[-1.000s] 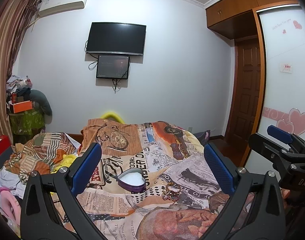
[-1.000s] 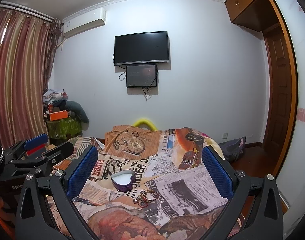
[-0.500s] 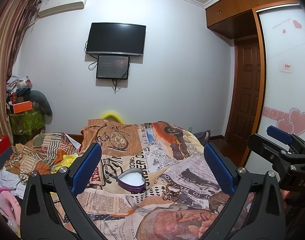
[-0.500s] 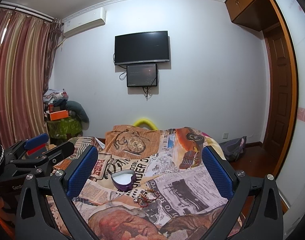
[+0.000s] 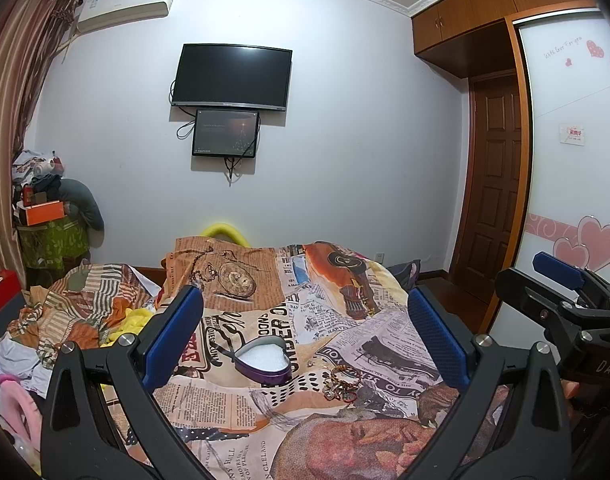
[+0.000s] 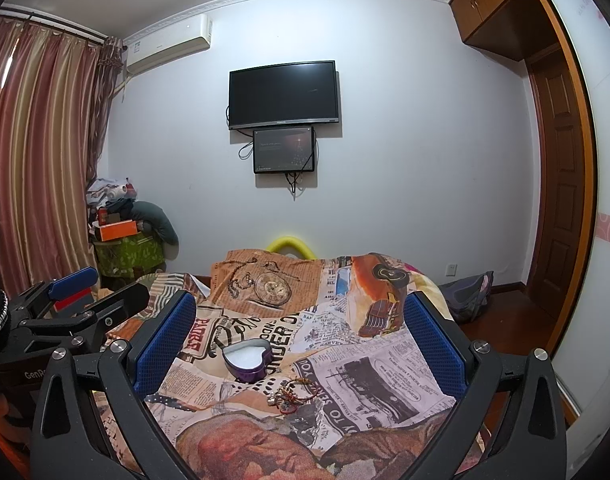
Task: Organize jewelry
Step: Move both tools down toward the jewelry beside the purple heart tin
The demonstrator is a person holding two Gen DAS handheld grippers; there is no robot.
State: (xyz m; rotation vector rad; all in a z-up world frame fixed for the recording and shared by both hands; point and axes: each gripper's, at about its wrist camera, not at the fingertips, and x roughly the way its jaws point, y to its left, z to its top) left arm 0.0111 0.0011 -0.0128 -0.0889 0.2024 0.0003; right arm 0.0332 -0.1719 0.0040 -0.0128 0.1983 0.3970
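Observation:
A purple heart-shaped box with a white lining lies open on the printed bedspread; it also shows in the right wrist view. A small tangle of jewelry with gold and red strands lies just right of the box, and it shows in the right wrist view too. My left gripper is open and empty, held above and short of both. My right gripper is open and empty, also held back from them.
The bed is covered by a newspaper-print bedspread. Crumpled clothes and bedding lie at the left. A wardrobe with heart decals and a wooden door stand at the right. A TV hangs on the far wall.

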